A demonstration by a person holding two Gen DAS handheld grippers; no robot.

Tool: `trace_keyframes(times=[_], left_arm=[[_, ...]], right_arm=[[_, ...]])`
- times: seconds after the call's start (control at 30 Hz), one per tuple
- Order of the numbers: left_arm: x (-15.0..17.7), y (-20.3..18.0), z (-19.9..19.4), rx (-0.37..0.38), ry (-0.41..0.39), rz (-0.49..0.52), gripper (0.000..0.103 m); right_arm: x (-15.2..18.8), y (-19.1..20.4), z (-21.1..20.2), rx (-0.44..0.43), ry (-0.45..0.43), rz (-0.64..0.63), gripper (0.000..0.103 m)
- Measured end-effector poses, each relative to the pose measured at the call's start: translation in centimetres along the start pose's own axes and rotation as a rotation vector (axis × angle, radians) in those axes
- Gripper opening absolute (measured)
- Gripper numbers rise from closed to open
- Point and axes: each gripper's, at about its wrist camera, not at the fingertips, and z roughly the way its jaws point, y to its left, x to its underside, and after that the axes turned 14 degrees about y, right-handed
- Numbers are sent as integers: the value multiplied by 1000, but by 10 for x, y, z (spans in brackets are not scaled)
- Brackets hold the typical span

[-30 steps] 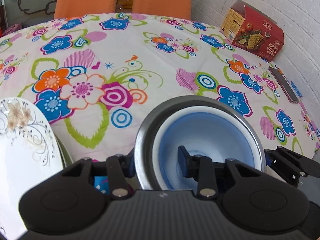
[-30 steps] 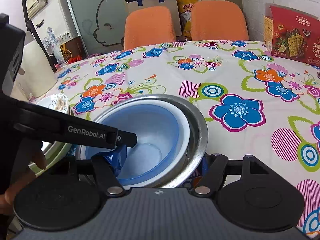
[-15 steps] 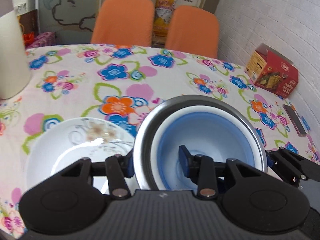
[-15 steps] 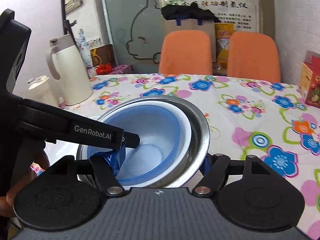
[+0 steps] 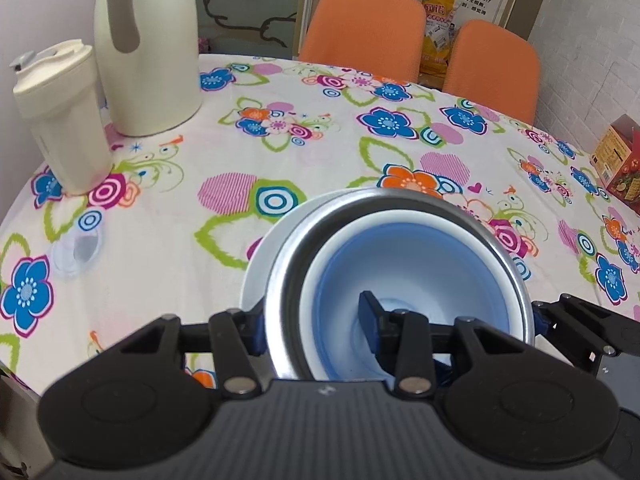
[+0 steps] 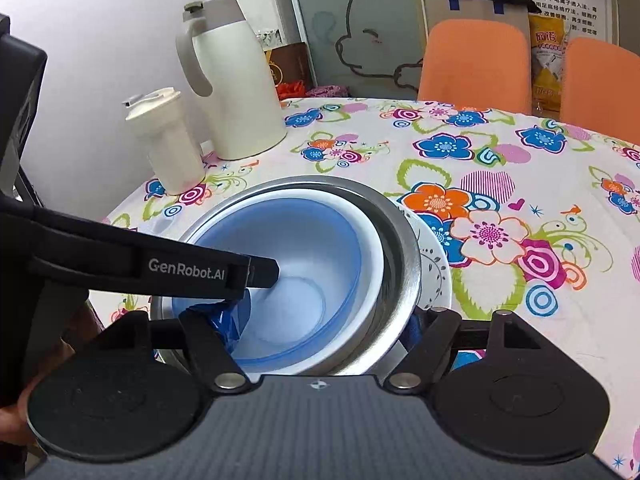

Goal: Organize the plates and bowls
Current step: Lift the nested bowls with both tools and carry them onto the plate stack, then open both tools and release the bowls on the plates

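Note:
A nested stack hangs between my two grippers: a steel bowl (image 5: 280, 280) (image 6: 404, 248), a white bowl (image 5: 340, 240) (image 6: 374, 248) inside it, and a blue bowl (image 5: 420, 264) (image 6: 304, 248) innermost. My left gripper (image 5: 312, 324) is shut on the stack's left wall, one finger inside and one outside. My right gripper (image 6: 320, 326) is shut on the opposite wall. A white floral plate (image 5: 256, 264) (image 6: 436, 268) lies directly under the stack, only its edge showing. I cannot tell whether the stack touches it.
A white thermos jug (image 5: 148, 48) (image 6: 236, 80) and a cream tumbler (image 5: 60, 116) (image 6: 172, 144) stand at the table's far left. A small clear disc (image 5: 76, 252) lies near the left edge. Two orange chairs (image 5: 360, 24) and a red cracker box (image 5: 620, 160) are beyond.
Both grippers have carried the bowl stack leftward across the table; it now sits over the floral plate, which was beside it before. Both grips are unchanged.

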Motion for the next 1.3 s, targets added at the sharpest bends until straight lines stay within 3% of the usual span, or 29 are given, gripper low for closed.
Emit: trace_keyframes(times=[0.33,0.4,0.43,0.63,0.93,1.3], left_arm=[[-2,-6,9,-4,-25,45,43],[-3,-9,11,-3,-28,53,52],[-3,-10,12,7,-28,58,66],[-2,-13,3,-3,-63,57,67],[-5,-12,-19,-12,-131,37,70],[1,-37,-40,-8,-188,93,70]], right_arm=[[0,-5,9,21,14,24,62],[0,-8,8,6,11,33,63],[0,-9,9,-7,14,38,63],[-1,-13,6,-29,15,51,62],[4,-27,-29,19,-114,124,62],[19,-56,-52,61,-164,222,62]])
